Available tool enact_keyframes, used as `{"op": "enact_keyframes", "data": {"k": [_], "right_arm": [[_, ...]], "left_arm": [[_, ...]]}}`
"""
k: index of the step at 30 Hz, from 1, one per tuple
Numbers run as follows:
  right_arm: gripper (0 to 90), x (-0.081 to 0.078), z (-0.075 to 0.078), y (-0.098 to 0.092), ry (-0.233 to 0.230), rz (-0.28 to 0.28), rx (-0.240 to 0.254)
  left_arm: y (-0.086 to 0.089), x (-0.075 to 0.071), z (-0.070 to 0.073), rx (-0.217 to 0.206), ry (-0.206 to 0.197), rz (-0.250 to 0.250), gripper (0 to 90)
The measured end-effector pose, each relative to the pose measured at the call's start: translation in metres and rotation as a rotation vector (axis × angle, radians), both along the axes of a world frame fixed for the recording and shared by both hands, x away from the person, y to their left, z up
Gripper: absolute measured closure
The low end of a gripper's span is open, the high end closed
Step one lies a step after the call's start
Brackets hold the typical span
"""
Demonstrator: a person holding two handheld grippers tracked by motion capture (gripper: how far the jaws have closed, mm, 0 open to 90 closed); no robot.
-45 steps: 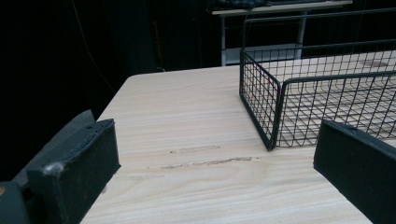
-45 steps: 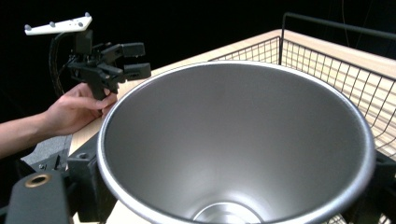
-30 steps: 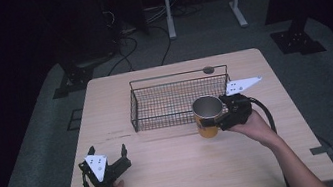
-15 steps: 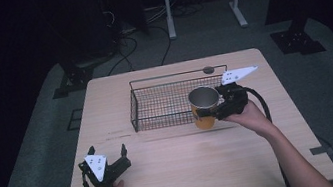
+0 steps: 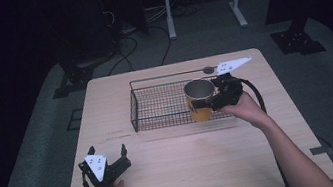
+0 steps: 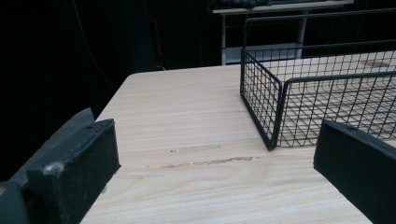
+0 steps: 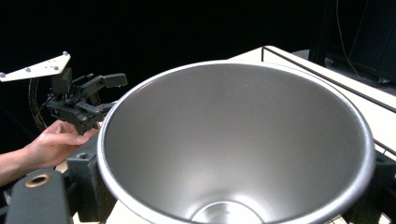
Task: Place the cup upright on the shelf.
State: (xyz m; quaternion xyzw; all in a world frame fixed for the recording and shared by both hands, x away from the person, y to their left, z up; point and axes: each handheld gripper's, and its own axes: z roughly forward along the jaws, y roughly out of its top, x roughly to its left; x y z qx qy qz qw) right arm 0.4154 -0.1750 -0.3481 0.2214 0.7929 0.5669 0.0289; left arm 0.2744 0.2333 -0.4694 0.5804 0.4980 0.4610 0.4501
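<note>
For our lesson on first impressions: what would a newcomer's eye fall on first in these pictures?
Most striking is the yellow cup with its shiny metal inside, held upright by the right tool at the right end of the black wire basket. That basket sits on the far half of the pale wooden table, which stands out against dark surroundings. Near the table's front left corner, the left tool waits with its jaws open, holding nothing.

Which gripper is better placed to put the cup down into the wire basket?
The right gripper: it grips the cup above the basket. The left gripper is open, near the table's front edge.
</note>
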Motion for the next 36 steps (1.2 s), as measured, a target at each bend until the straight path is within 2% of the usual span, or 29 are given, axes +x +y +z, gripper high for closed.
{"op": "enact_keyframes", "data": {"k": [6,16,28,36], "right_arm": [[11.9,0.009,0.006,0.006,-0.013,-0.009,-0.006],[12.0,0.029,0.012,0.016,-0.002,-0.016,-0.008],[12.0,0.044,0.020,0.026,-0.002,-0.018,-0.023],[12.0,0.051,0.025,0.034,-0.009,-0.010,-0.054]], "left_arm": [[0.000,0.000,0.000,0.002,0.001,0.000,0.0],[0.000,0.000,0.000,0.000,-0.001,-0.003,0.0],[0.000,0.000,0.000,-0.003,-0.002,-0.002,0.0],[0.000,0.000,0.000,-0.001,-0.002,-0.002,0.0]]}}
